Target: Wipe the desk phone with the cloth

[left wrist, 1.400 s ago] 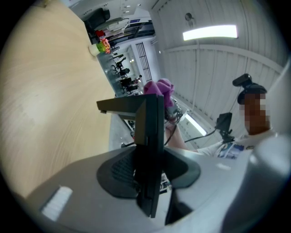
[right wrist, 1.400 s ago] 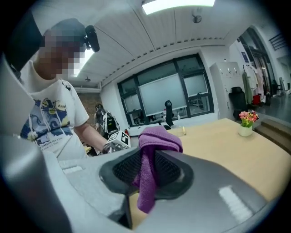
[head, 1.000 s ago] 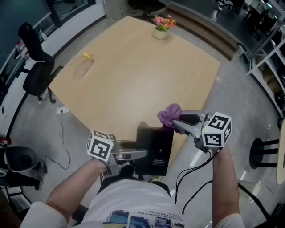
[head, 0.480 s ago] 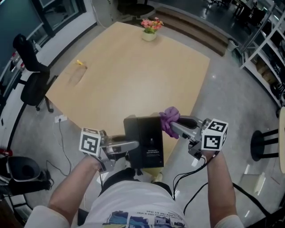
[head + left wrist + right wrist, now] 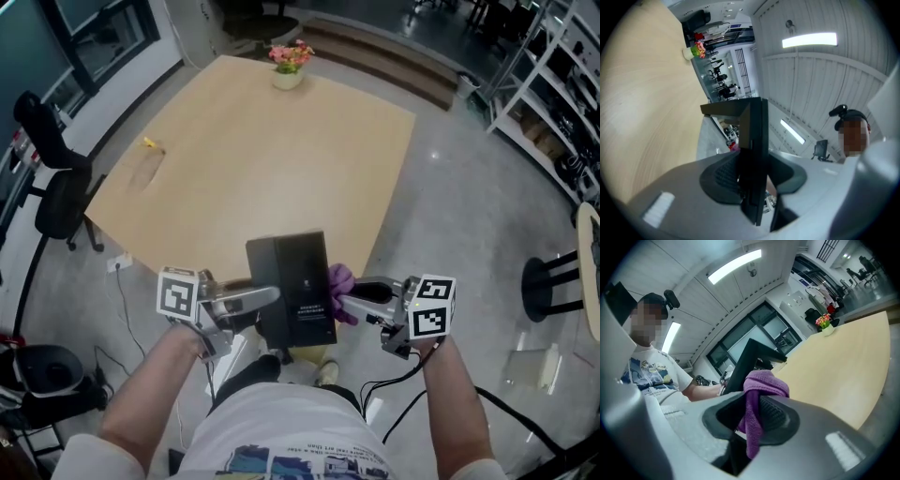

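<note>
The black desk phone [image 5: 291, 286] hangs in the air over the table's near edge, close to my body, with its dark back toward me. My left gripper [image 5: 267, 298] is shut on its left edge; in the left gripper view the phone [image 5: 757, 154] stands edge-on between the pads. My right gripper [image 5: 345, 300] is shut on the purple cloth [image 5: 339, 279], which touches the phone's right side. In the right gripper view the cloth [image 5: 759, 390] bunches up between the jaws, and the phone [image 5: 745, 364] rises just behind it.
The tan wooden table [image 5: 253, 159] carries a flower pot [image 5: 288, 64] at its far edge and a small yellow item [image 5: 150, 143] at the left. A black office chair [image 5: 47, 178] stands left of the table; a stool [image 5: 553, 281] and shelving [image 5: 553, 84] are at the right.
Both grippers have drawn back toward my body with the phone. The cloth has slid from the phone's upper right corner down along its right side.
</note>
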`<state>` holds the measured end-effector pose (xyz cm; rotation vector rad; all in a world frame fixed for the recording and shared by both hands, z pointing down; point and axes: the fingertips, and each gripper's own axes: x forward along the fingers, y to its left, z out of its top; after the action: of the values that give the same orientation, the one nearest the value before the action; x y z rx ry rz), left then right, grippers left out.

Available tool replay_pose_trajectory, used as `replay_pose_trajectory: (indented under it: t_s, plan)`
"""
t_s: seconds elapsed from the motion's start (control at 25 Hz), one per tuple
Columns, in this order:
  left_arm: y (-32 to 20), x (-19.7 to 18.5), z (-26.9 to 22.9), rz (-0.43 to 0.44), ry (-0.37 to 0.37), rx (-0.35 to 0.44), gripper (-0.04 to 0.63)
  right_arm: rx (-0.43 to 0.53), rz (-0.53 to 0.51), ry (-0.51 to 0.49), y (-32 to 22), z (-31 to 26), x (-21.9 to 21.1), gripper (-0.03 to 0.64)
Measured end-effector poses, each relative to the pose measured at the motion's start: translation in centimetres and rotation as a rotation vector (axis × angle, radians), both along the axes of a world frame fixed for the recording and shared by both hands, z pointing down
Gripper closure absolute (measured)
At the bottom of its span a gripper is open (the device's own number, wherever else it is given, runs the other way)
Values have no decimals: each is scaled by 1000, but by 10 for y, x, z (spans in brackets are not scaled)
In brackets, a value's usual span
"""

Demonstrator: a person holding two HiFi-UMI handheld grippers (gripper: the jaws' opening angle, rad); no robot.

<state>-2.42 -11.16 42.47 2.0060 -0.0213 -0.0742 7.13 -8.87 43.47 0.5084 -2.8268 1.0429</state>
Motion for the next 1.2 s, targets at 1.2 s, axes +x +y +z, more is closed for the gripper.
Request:
replay_pose_trajectory:
  t_s: [1.2]
  plan:
    - [-3, 17, -10, -116, 27, -31, 420, -36, -12, 52, 36, 42, 22, 529]
